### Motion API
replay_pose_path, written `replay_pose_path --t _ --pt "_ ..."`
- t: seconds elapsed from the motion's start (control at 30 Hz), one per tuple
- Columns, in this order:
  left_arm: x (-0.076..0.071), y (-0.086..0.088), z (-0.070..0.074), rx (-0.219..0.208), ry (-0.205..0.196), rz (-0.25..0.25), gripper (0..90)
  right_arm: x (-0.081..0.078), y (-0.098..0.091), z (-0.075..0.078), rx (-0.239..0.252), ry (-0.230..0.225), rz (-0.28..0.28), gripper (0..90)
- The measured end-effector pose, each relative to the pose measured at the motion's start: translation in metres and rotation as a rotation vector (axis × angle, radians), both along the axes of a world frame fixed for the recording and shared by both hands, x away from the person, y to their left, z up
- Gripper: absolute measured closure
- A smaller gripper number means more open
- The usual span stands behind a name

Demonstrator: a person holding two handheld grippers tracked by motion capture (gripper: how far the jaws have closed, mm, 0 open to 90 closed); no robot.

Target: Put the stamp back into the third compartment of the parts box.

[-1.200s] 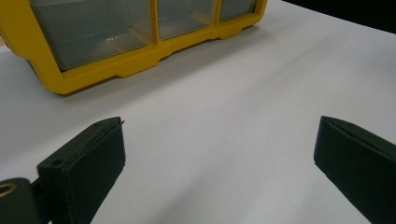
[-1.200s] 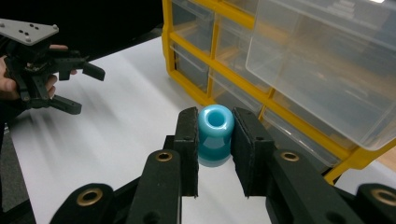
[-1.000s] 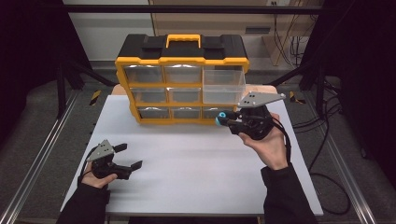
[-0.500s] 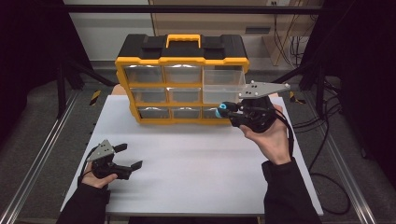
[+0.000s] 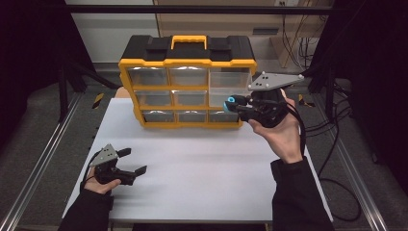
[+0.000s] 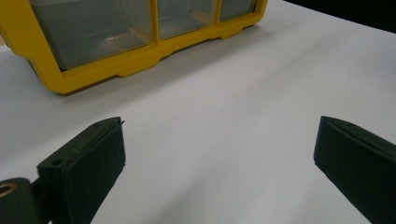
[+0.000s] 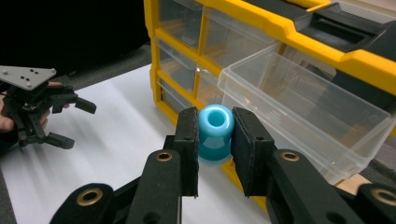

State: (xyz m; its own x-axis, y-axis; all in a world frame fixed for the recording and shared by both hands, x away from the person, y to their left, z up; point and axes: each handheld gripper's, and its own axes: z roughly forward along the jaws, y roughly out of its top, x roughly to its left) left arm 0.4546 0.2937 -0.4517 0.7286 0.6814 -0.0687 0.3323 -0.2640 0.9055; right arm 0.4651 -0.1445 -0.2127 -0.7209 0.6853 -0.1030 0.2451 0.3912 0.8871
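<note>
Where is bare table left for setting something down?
The white table is bare between the left claw and the right sleeve, up to the yellow plastic drawer organiser. It is crowded at the pulled-out clear drawer, where the right claw grips a blue cylinder.

2 hand-held grippers above a work table, one raised, one low.

The right gripper [image 5: 234,103] is held up in an upturned palm, forearm reaching in from the near edge, its 2 black jaws pressed against what they carry. The left gripper [image 5: 132,161] sits low in the left hand [image 5: 98,183], jaws spread wide apart with nothing between them, its grey 3-cornered plate facing up.
</note>
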Motion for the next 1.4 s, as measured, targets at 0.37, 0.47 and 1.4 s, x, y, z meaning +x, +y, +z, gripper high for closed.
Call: replay_pose_path --t 0.37,0.47,1.4 --pt "0.000 0.000 0.000 -0.001 0.001 -0.001 1.8 0.009 0.001 0.013 0.010 -0.016 -0.033 72.5" --pt "0.000 0.000 0.000 0.000 -0.001 -0.002 1.8 0.014 0.000 0.017 0.016 -0.016 -0.050 72.5" --pt "0.000 0.000 0.000 -0.002 0.001 -0.003 1.8 0.056 -0.007 0.025 0.015 0.007 -0.188 72.5"
